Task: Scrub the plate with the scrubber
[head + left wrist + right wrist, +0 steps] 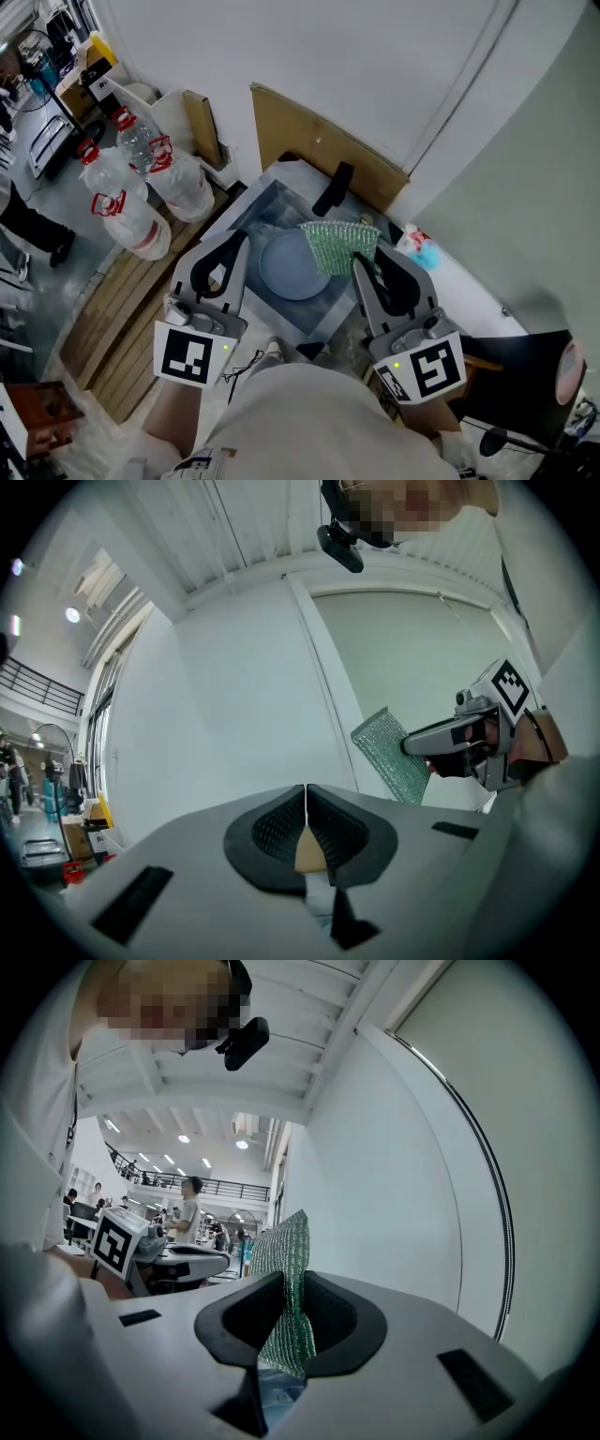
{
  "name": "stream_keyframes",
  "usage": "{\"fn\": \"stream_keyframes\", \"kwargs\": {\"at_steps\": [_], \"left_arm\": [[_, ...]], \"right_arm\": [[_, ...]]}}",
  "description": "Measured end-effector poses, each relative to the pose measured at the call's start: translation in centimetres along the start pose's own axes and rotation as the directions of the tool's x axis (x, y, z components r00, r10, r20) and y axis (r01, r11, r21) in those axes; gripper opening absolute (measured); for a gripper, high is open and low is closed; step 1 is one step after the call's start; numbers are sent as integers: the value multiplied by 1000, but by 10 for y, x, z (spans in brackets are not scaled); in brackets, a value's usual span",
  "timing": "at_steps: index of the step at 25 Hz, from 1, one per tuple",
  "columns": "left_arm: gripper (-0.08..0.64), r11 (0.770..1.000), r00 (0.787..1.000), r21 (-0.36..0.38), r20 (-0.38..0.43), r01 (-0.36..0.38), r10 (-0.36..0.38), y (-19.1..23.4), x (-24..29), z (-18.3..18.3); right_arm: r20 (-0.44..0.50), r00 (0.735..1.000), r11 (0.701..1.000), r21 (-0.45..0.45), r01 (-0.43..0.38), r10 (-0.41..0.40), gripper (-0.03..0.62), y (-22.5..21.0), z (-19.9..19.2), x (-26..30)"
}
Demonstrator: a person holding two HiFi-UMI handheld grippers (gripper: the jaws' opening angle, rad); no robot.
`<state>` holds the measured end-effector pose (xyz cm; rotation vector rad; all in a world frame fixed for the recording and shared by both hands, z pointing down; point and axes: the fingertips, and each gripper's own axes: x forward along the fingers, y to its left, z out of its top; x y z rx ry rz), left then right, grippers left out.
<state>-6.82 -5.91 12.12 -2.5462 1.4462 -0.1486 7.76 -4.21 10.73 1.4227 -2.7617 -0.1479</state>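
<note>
Your right gripper point(286, 1309) has its jaws clamped on the green mesh scrubber point(339, 245), which stands up out of the pads as a flat sheet. In the head view that sheet overlaps the far right rim of the plate point(289, 267); whether the mesh actually touches the plate cannot be told from these views. The plate itself, a round blue-grey one, lies flat in the bottom of the sink basin point(265, 208). Your left gripper point(241, 244) sits just to the plate's left with its tips close to the rim, and its own view shows the two pads pressed together along one thin seam with nothing pinched between them (the tan patch lower down is background seen through the gap behind the pads). Beyond the plate, at the basin's far edge, a black tap point(333, 188) sticks up, and behind that a brown cardboard panel point(323, 148) leans on the white wall. Well off to the plate's left stand several clear water bottles point(139, 192) with red caps and handles, beside wooden slats point(122, 319) on the floor.
</note>
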Motion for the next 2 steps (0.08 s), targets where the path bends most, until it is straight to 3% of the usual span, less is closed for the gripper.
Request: {"fn": "stream_keyframes", "kwargs": {"at_steps": [2], "left_arm": [[23,1000,1000,0,2,0,0,0,-2,2]], "right_arm": [[-3,1000,1000,-1,0,0,97,2,2,-1]]}}
